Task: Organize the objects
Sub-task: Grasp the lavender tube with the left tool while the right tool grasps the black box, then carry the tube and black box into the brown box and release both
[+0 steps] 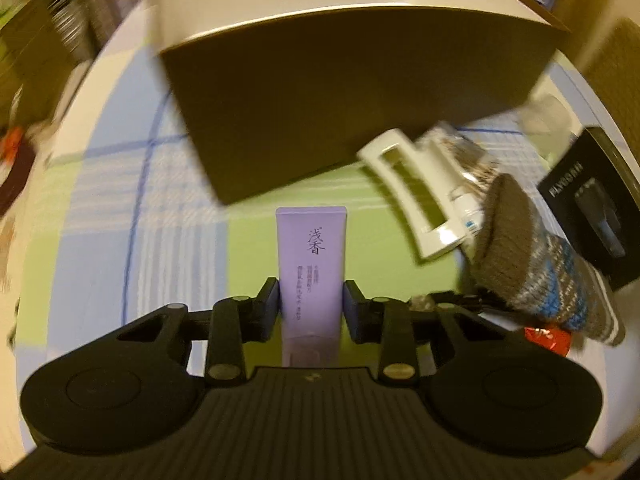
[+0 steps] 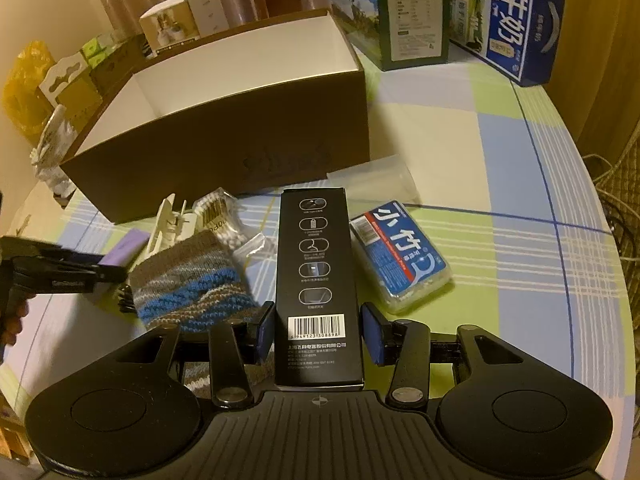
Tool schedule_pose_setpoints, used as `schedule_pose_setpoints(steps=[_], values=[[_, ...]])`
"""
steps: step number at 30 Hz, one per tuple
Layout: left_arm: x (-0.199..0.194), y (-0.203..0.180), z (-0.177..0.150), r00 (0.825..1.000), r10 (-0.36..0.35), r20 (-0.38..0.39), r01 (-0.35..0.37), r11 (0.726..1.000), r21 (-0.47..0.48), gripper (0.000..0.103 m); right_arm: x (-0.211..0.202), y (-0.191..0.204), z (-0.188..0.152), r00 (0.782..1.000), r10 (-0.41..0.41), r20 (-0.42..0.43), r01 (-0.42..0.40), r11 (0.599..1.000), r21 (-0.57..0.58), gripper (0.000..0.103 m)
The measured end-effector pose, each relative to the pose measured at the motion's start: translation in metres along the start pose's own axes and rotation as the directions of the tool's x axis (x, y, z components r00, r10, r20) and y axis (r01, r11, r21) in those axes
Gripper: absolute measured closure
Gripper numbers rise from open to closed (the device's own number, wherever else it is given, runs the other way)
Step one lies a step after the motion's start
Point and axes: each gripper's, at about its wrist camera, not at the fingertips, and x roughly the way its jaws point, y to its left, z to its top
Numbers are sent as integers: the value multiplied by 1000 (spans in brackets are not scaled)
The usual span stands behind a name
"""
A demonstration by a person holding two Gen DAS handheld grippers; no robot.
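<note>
Left gripper (image 1: 311, 304) pinching a lilac tube (image 1: 311, 256) between its fingers, just in front of the brown box (image 2: 224, 148). Right gripper (image 2: 319, 334) with fingers spread around a black carton (image 2: 318, 276), not visibly touching it. Beside the carton, nearer than the box: knitted sock (image 2: 192, 284), white clip (image 2: 168, 224), bag of cotton swabs (image 2: 224, 220), blue packet (image 2: 400, 256). Desk (image 2: 500, 184) under a checked cloth of green, blue and cream. Beyond the box, milk cartons (image 2: 516, 16) and curtains. Box open, white inside, floor hidden. Left view motion-blurred at its edges.
</note>
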Motion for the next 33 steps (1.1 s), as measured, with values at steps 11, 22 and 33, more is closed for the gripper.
schedule_pose_setpoints(steps=[11,22,33], values=[[-8,3,-15,998,45,-34,-50,985,-166,74,23,10,17,999,-43,-18,41,995,-93,52],[-22,3,-26,997,70,-18,-73,969,-238,75,25,7,10,999,-26,-35,22,994,-111,62],[-71,-6,-21,995,70,76,-48,964,-263,75,-17,6,21,997,77,19,-75,991,-111,63]])
